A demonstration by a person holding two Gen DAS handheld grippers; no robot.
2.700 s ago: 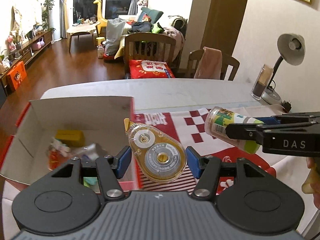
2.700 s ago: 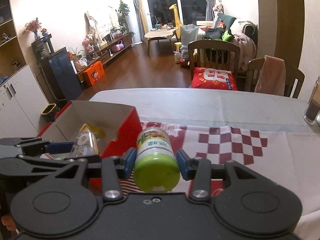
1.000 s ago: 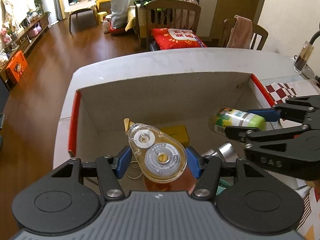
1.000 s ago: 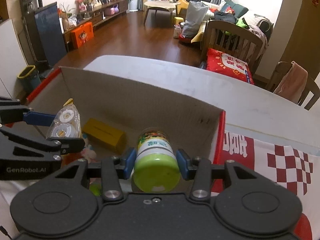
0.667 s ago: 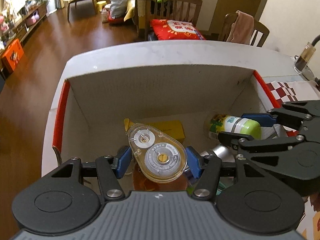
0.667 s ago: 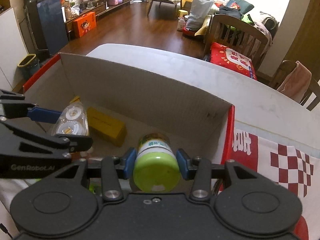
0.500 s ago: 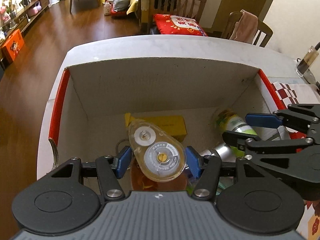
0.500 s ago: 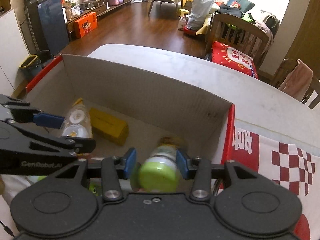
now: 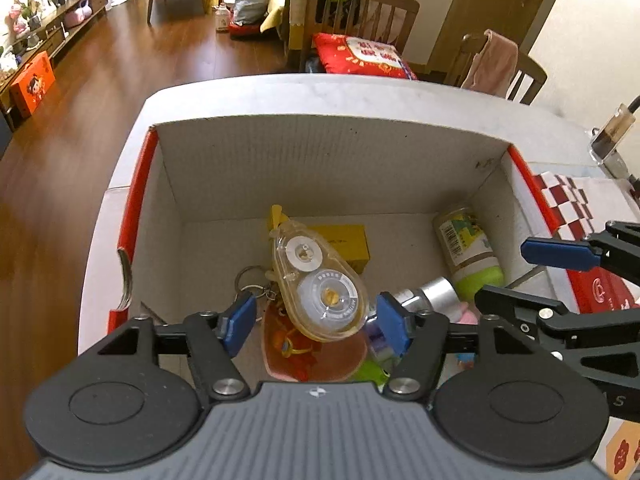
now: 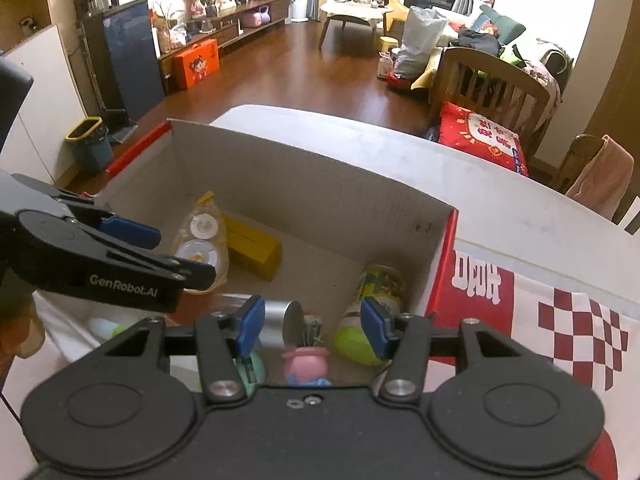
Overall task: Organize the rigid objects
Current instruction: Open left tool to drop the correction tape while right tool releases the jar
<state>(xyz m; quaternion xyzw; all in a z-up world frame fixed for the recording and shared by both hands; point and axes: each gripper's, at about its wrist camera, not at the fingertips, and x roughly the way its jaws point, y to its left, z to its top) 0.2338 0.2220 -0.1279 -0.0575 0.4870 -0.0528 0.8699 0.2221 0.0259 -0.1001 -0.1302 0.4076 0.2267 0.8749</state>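
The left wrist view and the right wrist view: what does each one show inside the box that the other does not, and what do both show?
Only the left wrist view shows the metal key ring and the flat orange heart-shaped pouch on the floor of the white cardboard box. Only the right wrist view shows the small pink toy figure. Both show the clear teardrop-shaped correction tape dispenser, the yellow rectangular carton, the green-capped plastic bottle lying on its side and the silver metal cylinder.
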